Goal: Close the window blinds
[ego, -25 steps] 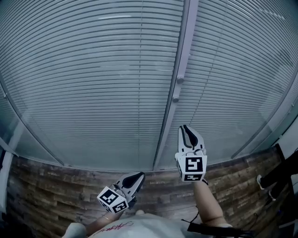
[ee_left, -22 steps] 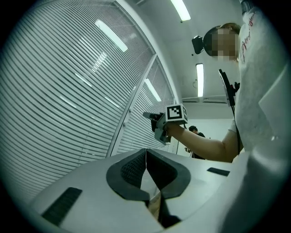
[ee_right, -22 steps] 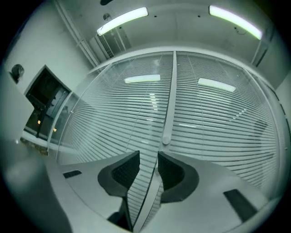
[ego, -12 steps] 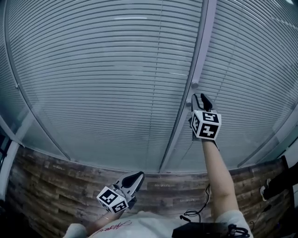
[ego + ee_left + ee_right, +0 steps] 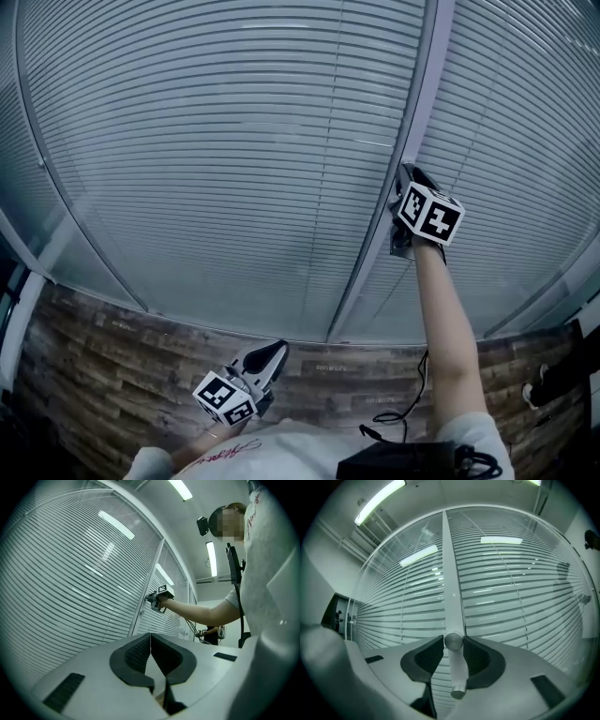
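On the frame post [image 5: 451, 573], the knob [image 5: 453, 641] is straddled, not pinched, by the right gripper's [image 5: 453, 643] just-opened jaws; the left gripper's [image 5: 151, 637] are shut, empty.

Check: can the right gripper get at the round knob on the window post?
Likely yes: the right gripper has just been opening its jaws, and the round knob already stands between them, with nothing in the way.

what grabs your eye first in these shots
The window blinds fill nearly the whole head view, slats running across two panels split by a pale frame post. At that post the right gripper is held high; its jaws have just been opening and straddle a round knob. The left gripper sits low near the bottom edge, shut.
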